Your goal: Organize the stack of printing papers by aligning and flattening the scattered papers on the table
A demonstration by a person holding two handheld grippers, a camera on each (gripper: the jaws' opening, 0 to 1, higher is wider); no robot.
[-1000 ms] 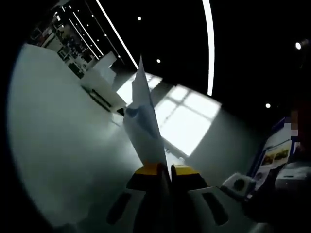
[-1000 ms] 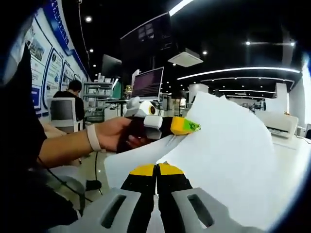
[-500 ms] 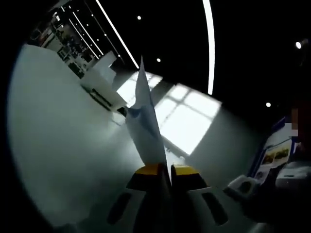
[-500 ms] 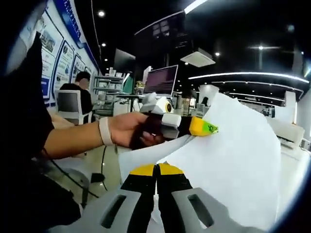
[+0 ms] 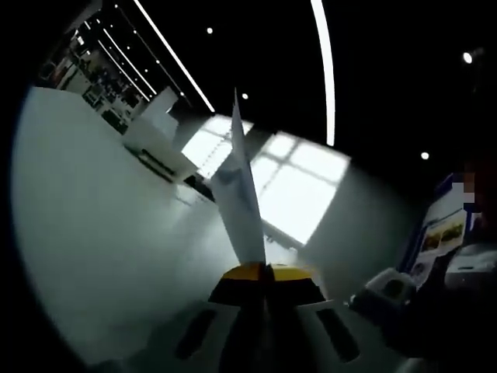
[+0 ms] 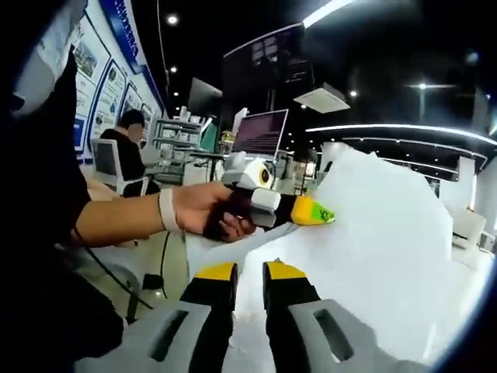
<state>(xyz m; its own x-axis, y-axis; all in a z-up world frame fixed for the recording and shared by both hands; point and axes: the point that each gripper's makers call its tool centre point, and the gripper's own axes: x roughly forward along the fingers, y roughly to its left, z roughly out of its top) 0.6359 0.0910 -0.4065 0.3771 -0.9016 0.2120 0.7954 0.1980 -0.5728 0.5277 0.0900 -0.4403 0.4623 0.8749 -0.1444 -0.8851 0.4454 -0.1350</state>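
A stack of white printing papers [image 6: 373, 249] is held up off the table, broad side toward the right gripper view. In the left gripper view the papers [image 5: 241, 202] stand edge-on, rising from my left gripper [image 5: 264, 273], which is shut on their lower edge. The right gripper view also shows the left gripper [image 6: 314, 211], held by a person's hand [image 6: 202, 219], clamped on the papers' left edge. My right gripper [image 6: 250, 273] is at the papers' bottom edge with its yellow-tipped jaws apart, open.
The white table [image 5: 93, 233] spreads to the left, with a white machine [image 5: 159, 144] at its far end. A person [image 6: 124, 144] sits at a desk behind. A monitor [image 6: 260, 134] and wall posters [image 6: 89, 74] stand in the background.
My right gripper's jaws have parted from shut on the papers' edge to open. The left gripper stays clamped on the papers. Both views have shifted slightly.
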